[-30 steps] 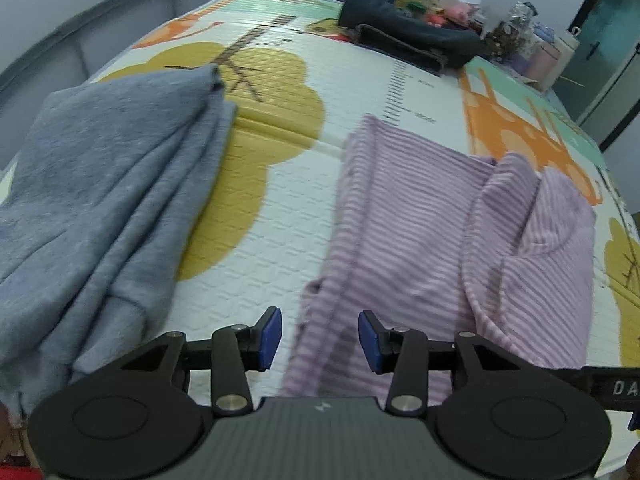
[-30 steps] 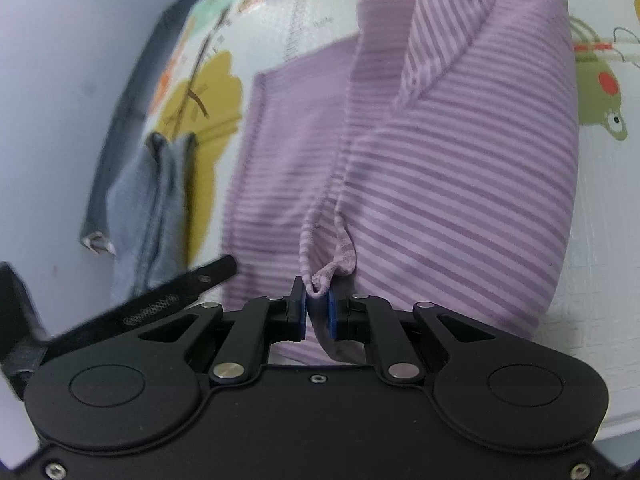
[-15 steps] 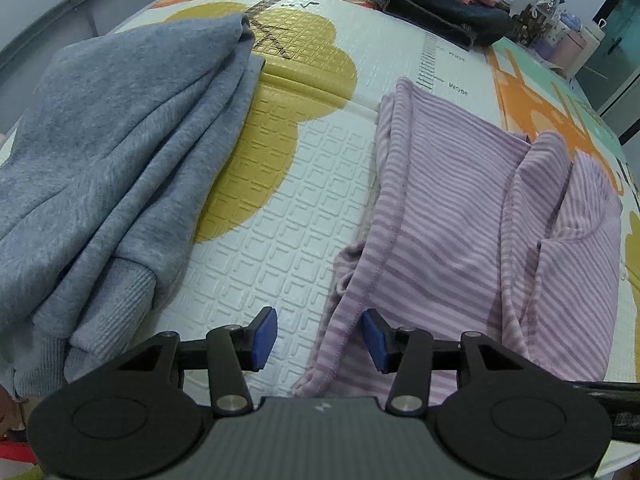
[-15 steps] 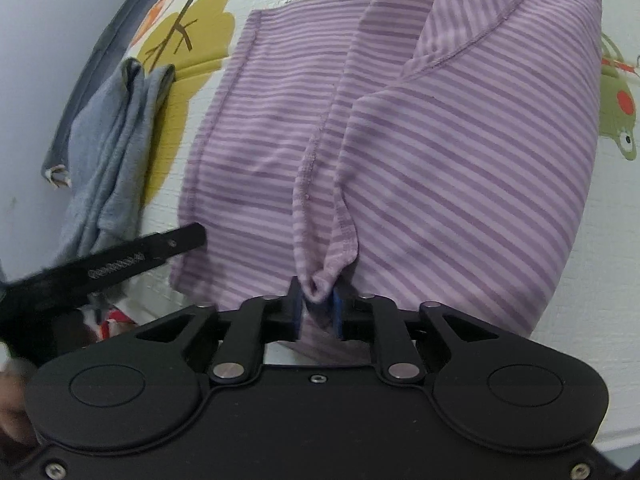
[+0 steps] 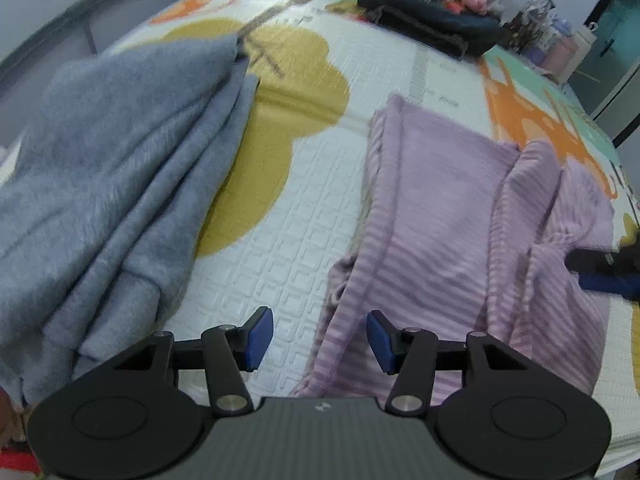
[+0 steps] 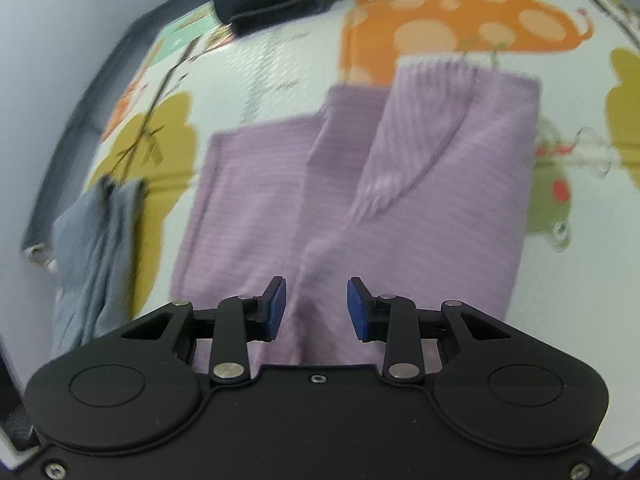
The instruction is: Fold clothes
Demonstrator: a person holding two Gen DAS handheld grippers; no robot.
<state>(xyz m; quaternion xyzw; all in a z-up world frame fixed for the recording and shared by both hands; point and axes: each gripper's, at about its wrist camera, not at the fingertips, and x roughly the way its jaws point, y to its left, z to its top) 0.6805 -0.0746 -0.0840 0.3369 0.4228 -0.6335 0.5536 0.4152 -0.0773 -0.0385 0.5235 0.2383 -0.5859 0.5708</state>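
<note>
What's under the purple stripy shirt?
The purple striped shirt lies on the play mat, over part of its orange giraffe picture. Whatever else the mat shows beneath the cloth is hidden.

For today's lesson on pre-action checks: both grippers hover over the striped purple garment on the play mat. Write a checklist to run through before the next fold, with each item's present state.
1. Right gripper released: ok, blue pads apart, no cloth pinched.
2. Left gripper ready to grasp: ok, open, near edge of the striped purple knit garment between its fingers.
3. Garment lying flat: not ok, a raised crease runs along it and the right side is already folded over.
4. Crumpled grey fleece garment apart from the purple one: ok, bare patterned foam play mat shows between them.
5. Near hem straight: cannot tell, hidden behind the grippers.
6. Sharp view: not ok, both pictures are motion-blurred.
</note>
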